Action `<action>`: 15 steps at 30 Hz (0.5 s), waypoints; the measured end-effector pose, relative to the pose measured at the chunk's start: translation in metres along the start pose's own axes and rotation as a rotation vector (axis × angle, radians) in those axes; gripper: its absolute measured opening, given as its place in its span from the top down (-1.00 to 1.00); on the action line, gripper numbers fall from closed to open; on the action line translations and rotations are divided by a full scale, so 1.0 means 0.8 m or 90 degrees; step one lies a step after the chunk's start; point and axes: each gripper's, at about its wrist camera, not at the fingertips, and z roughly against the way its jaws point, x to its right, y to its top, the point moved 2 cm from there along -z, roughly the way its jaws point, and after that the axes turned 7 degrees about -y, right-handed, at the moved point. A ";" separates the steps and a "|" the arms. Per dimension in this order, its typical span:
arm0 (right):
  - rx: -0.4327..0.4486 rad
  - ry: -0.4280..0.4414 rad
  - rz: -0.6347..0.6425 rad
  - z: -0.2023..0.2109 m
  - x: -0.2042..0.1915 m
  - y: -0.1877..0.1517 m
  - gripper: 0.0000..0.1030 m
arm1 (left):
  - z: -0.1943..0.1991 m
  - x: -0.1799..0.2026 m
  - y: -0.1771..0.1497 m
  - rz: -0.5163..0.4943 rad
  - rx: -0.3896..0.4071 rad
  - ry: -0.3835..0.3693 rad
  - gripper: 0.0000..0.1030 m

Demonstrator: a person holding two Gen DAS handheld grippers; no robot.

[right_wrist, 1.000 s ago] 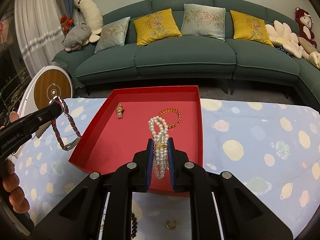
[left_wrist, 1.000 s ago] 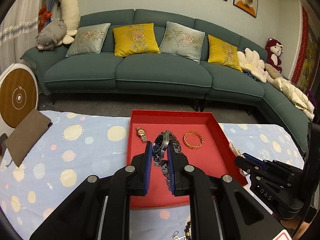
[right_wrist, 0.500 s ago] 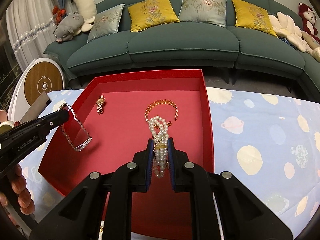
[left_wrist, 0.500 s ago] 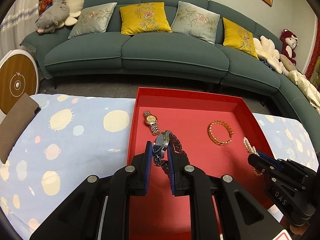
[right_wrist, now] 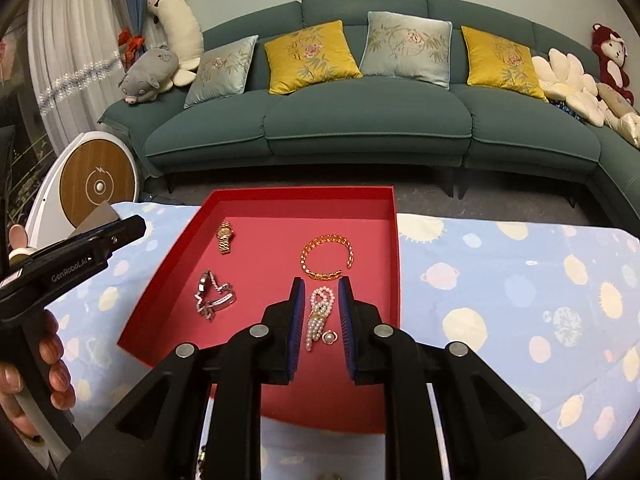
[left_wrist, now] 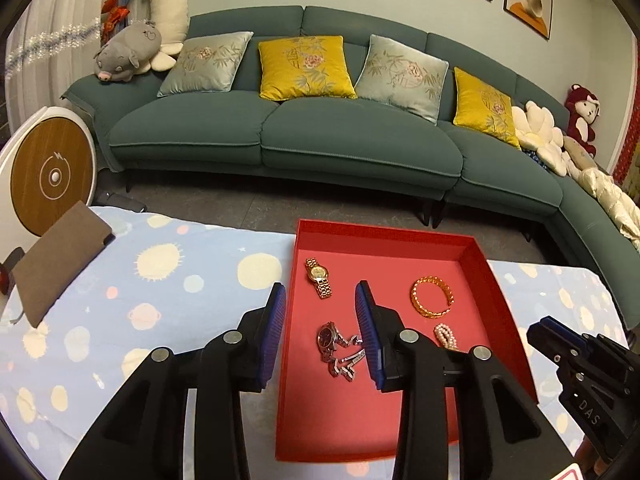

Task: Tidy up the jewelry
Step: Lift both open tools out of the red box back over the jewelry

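A red tray (left_wrist: 384, 233) (right_wrist: 300, 192) lies on the spotted cloth. In it are a gold watch (left_wrist: 319, 278) (right_wrist: 225, 236), a gold bangle (left_wrist: 432, 296) (right_wrist: 327, 258), a silver watch (left_wrist: 336, 348) (right_wrist: 212, 296) and a pearl bracelet (left_wrist: 446, 334) (right_wrist: 320, 316). My left gripper (left_wrist: 320, 292) hovers over the silver watch with its jaws opening; the watch rests on the tray floor, untouched by the pads. My right gripper (right_wrist: 321, 284) straddles the pearl bracelet, jaws opening, pads off the beads. A small pearl ring (right_wrist: 329, 336) lies beside the bracelet.
A brown pouch (left_wrist: 60, 268) sits at the cloth's left edge beside a round white-and-wood device (left_wrist: 48, 176). A teal sofa (left_wrist: 360, 136) with cushions runs behind the table. A person's hand (right_wrist: 36, 376) holds the left gripper's handle.
Both grippers parted their jaws. The silver watch dropped from the left gripper onto the tray floor, and the pearl bracelet now lies on the tray instead of hanging between the right pads.
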 end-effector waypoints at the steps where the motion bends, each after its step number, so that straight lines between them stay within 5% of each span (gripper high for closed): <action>1: 0.008 0.000 0.004 0.019 0.001 -0.001 0.65 | 0.016 0.000 0.000 -0.002 0.009 0.002 0.34; 8: 0.029 0.011 -0.018 0.121 0.014 -0.056 0.47 | 0.094 -0.014 -0.060 0.002 -0.004 0.025 0.15; 15: -0.006 0.013 -0.007 0.141 0.001 -0.119 0.47 | 0.116 -0.028 -0.135 0.004 -0.059 0.045 0.14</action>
